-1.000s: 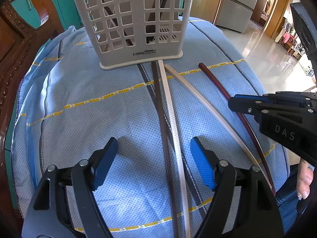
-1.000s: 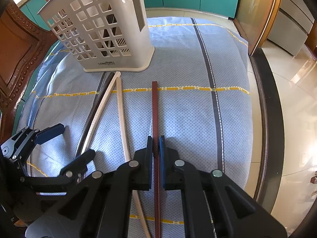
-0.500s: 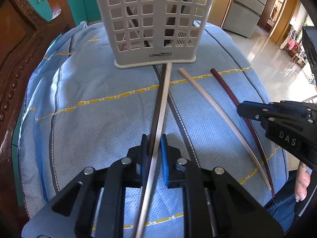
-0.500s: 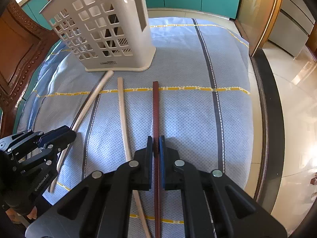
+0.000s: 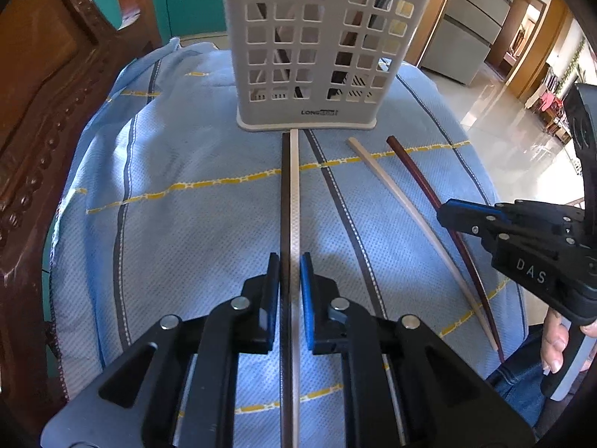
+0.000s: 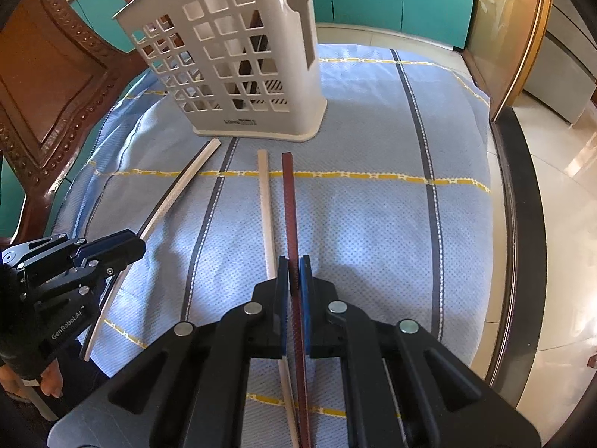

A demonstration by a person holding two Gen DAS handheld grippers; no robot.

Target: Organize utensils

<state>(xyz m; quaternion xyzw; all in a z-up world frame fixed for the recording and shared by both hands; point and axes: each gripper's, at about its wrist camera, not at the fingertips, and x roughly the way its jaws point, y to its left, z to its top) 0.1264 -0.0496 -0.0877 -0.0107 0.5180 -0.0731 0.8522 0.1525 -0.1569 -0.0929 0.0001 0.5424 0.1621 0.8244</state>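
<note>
Left gripper, black with blue pads, pinches two chopsticks side by side: a dark brown chopstick and a pale cream chopstick. Both run forward from between the pads, their far tips reaching the base of the white plastic lattice utensil holder, which stands upright on the light blue striped cloth and already contains several dark sticks. Right gripper is pressed together on a reddish-brown chopstick, which extends straight ahead toward the holder, its tip short of the base. Just left of it, a second cream chopstick lies loose on the cloth, passing beside the right gripper's left finger. A carved wooden chair back stands at left.
</note>
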